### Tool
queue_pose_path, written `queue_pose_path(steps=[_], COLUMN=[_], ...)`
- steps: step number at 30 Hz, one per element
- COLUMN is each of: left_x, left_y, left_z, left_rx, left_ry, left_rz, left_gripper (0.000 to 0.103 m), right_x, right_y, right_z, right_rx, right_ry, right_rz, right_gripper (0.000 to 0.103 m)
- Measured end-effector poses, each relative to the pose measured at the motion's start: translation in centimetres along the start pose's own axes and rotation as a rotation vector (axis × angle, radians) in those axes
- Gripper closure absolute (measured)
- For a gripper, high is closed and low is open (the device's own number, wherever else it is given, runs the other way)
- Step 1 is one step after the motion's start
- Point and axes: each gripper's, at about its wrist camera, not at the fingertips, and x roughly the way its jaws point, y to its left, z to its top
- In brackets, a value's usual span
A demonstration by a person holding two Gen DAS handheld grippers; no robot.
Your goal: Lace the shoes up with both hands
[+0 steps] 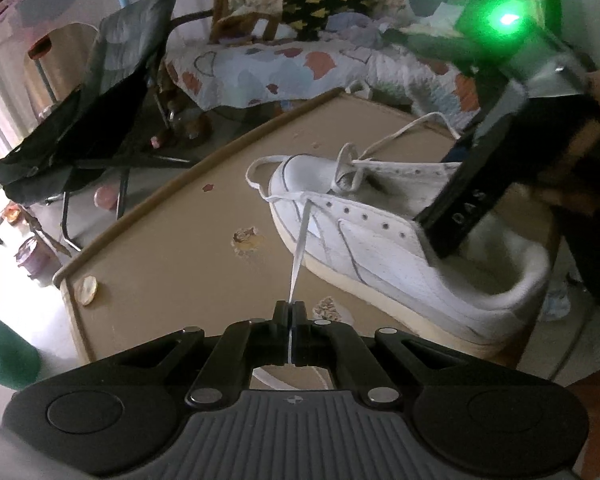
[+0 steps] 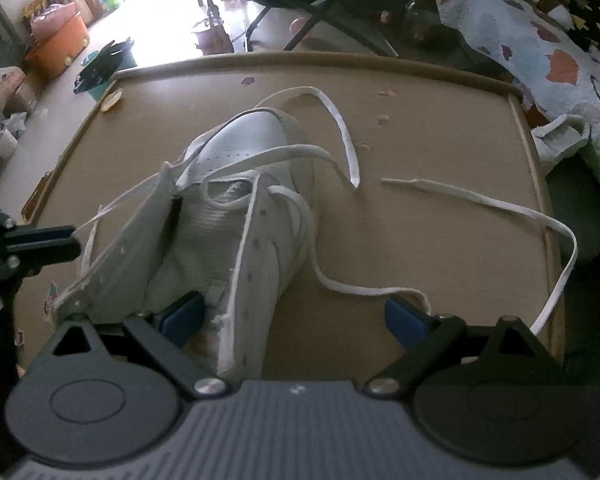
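A white sneaker (image 1: pixel 380 240) lies on a tan table (image 1: pixel 172 272), toe away from the right gripper. My left gripper (image 1: pixel 289 312) is shut on a white lace (image 1: pixel 302 240) that runs taut up to the shoe's front eyelets. In the right wrist view the sneaker (image 2: pixel 244 184) is close, its tongue bare. My right gripper (image 2: pixel 296 316) is open, one blue pad (image 2: pixel 182 316) inside the shoe collar, the other pad (image 2: pixel 404 320) outside it, straddling the shoe's right side wall. The other lace end (image 2: pixel 480 204) trails loose over the table. The left gripper shows at the left edge (image 2: pixel 74 240).
The table has a raised rim (image 2: pixel 532 152). A black folding chair (image 1: pixel 96 120) stands beyond the table's far-left side. A bed with a patterned quilt (image 1: pixel 300 68) is behind. An orange bin (image 2: pixel 60 48) and a teal bucket (image 2: pixel 108 68) sit on the floor.
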Motion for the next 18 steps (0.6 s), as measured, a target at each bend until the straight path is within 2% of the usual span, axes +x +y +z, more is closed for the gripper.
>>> queue_pose_path(steps=[5, 8, 11, 13, 15, 16, 18], left_x=[-1.0, -1.5, -1.8, -1.9, -2.1, -2.1, -2.2], left_y=[-0.3, -0.3, -0.3, -0.3, -0.3, -0.2, -0.1], left_z=[-0.3, -0.4, -0.6, -0.7, -0.9, -1.0, -1.1], left_rx=[-0.016, -0.031, -0.044, -0.055, -0.068, -0.077, -0.093], left_ry=[-0.029, -0.048, -0.060, -0.061, -0.065, -0.066, -0.071], left_rz=[-0.005, -0.014, -0.022, -0.024, -0.024, -0.026, -0.027], left_gripper=[0.102, 0.102, 0.102, 0.102, 0.102, 0.102, 0.102], right_x=[-0.3, -0.5, -0.8, -1.0, -1.2, -1.3, -1.3], right_y=[0.4, 0.7, 0.8, 1.0, 1.4, 1.7, 1.9], right_z=[0.4, 0.7, 1.1, 1.4, 1.7, 1.9, 2.3], right_rx=[-0.060, -0.099, -0.132, -0.149, -0.181, -0.201, -0.234], right_ry=[-0.002, -0.004, 0.003, 0.003, 0.000, -0.003, -0.007], right_rz=[-0.007, 0.002, 0.028, 0.044, 0.044, 0.034, 0.019], right_gripper=[0.009, 0.017, 0.031, 0.050, 0.063, 0.068, 0.068])
